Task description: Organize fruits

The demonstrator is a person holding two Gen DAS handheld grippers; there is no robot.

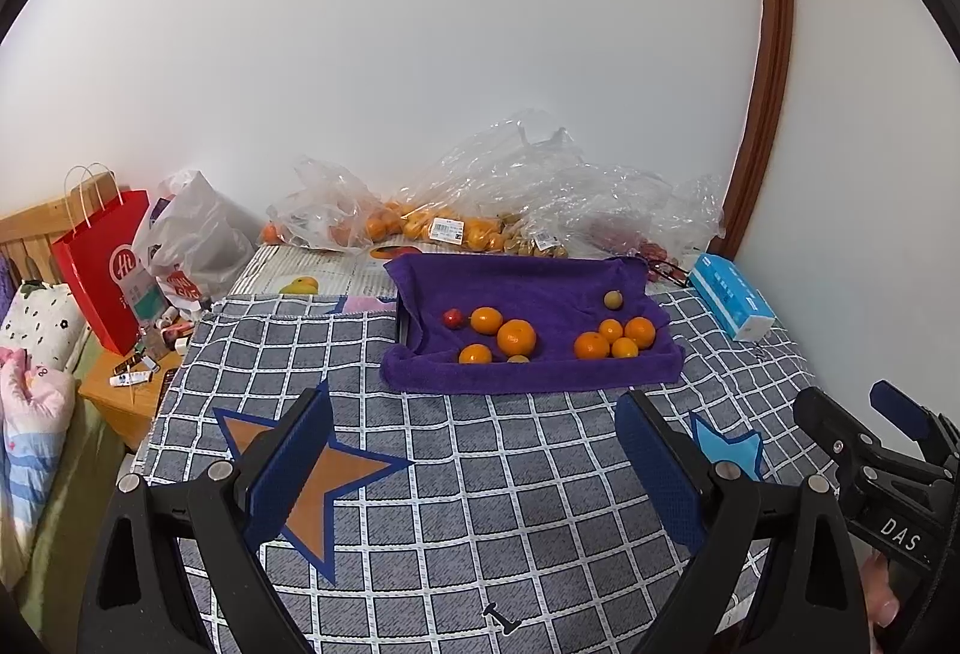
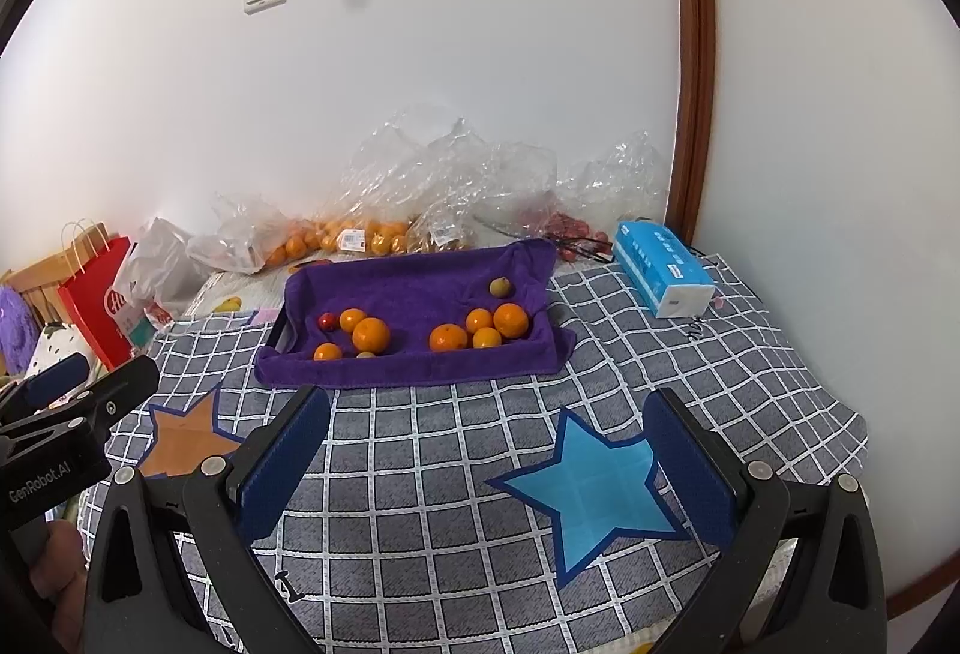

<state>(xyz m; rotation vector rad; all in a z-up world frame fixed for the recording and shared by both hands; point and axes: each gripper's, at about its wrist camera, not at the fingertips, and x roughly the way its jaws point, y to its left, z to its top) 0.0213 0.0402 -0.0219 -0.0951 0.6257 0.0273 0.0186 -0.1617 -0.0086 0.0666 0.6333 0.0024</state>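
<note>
Sitting mid-frame on the purple towel point(image 1: 534, 288) over a tray, the fruits point(image 1: 516, 337) lie in two loose groups: a left cluster of oranges plus a small red fruit point(image 1: 453, 318), a right cluster plus a greenish one point(image 1: 612, 300). Left gripper point(image 1: 474, 465) and right gripper point(image 2: 489, 465) hover low over the checked cloth point(image 2: 420, 474), fingers wide, holding nothing. Judgement: scene fits mid-sort or done. Any pick: one fruit, light squeeze. Tray rim mostly hidden; bagged fruit point(image 2: 336, 240) at the wall unclear.

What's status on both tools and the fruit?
Left tool open, empty. Right tool open, empty. Fruits in two clusters on purple towel, untouched. Path clear.
</note>
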